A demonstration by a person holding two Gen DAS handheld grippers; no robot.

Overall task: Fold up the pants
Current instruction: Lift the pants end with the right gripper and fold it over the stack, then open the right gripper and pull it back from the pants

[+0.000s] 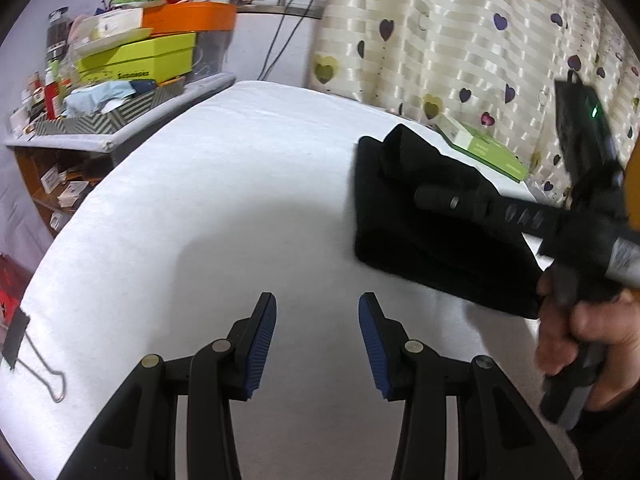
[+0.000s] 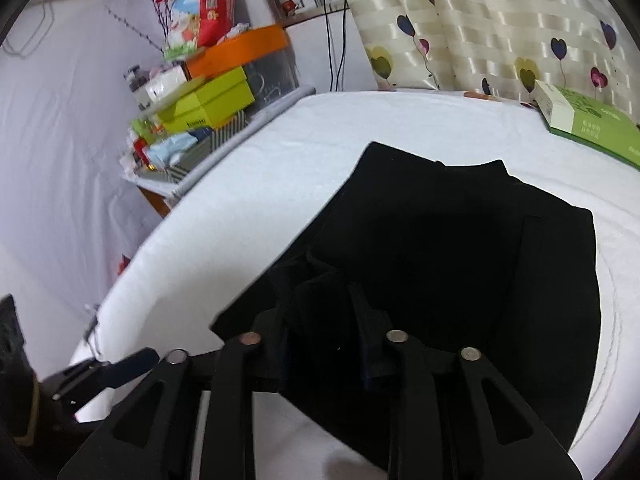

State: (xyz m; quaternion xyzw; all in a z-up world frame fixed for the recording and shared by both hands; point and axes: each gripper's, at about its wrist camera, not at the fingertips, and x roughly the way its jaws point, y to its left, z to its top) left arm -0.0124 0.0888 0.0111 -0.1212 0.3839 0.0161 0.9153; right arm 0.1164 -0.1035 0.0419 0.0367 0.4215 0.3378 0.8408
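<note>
The black pants (image 1: 420, 248) lie folded into a compact block on the white table (image 1: 240, 200), right of centre in the left wrist view. My left gripper (image 1: 317, 320) hovers open over bare cloth to their left, blue pads apart with nothing between them. A hand (image 1: 580, 336) holds my right gripper (image 1: 432, 200) low over the pants. In the right wrist view the pants (image 2: 440, 240) fill the centre, and my right gripper (image 2: 320, 304) stands open at their near edge with a raised bunch of black fabric between its fingers. One blue-padded finger of the left gripper (image 2: 120, 364) shows at the lower left.
A green box (image 1: 484, 148) (image 2: 588, 120) lies at the table's far right by the heart-print curtain (image 1: 480, 40). A cluttered shelf (image 1: 120, 80) of boxes borders the left side. A binder clip (image 1: 24, 344) grips the tablecloth's left edge.
</note>
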